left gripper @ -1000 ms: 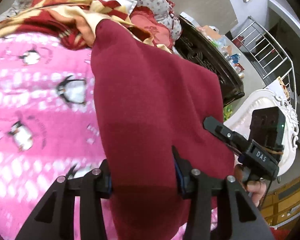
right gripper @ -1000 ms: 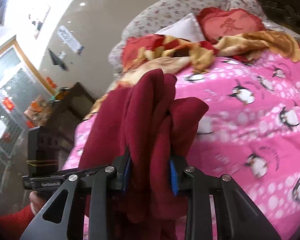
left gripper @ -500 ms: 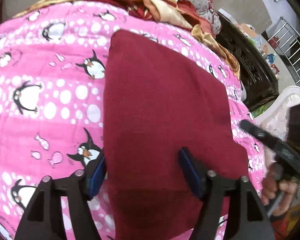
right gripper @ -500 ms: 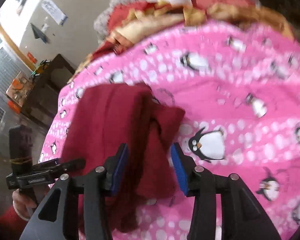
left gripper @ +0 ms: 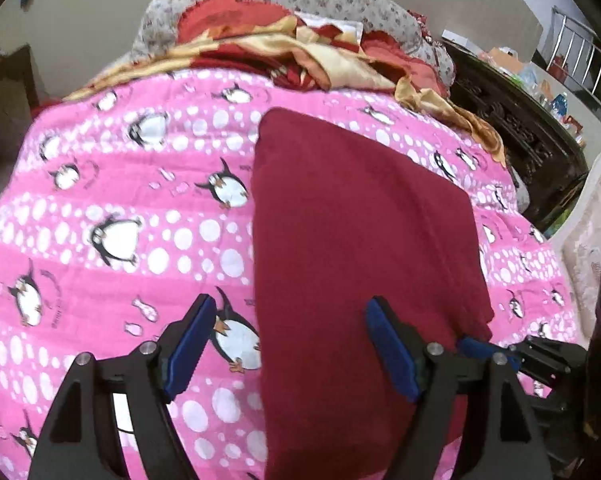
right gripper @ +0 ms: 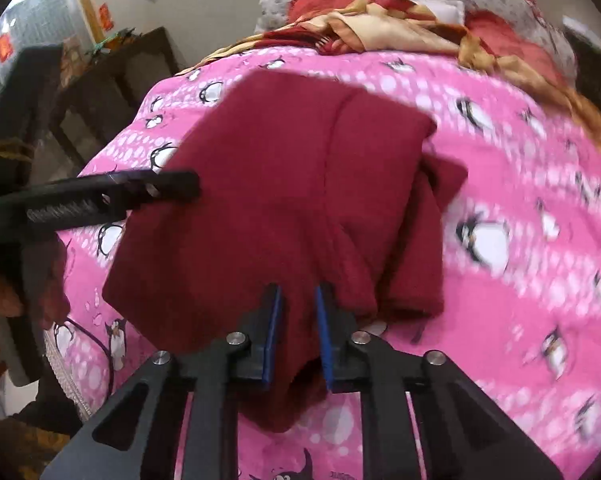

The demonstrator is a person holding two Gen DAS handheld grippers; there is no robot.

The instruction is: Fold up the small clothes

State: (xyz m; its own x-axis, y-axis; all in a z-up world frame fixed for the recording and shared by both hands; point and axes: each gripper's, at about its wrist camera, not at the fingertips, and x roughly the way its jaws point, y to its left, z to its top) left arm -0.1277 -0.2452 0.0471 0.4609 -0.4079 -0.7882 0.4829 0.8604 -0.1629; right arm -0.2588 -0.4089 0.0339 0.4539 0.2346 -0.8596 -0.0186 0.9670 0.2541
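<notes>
Now the dark red knitted garment [left gripper: 364,240] lies spread on the pink penguin-print bed quilt [left gripper: 112,200], laid flat so it can be folded. Its near edge sits untouched between the left tool's [left gripper: 288,344] just-widened jaws, while the right tool [right gripper: 298,334] has just narrowed, pinching the near hem.

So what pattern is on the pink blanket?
Penguins and white dots on the pink blanket, clearest in the left wrist view.
</notes>
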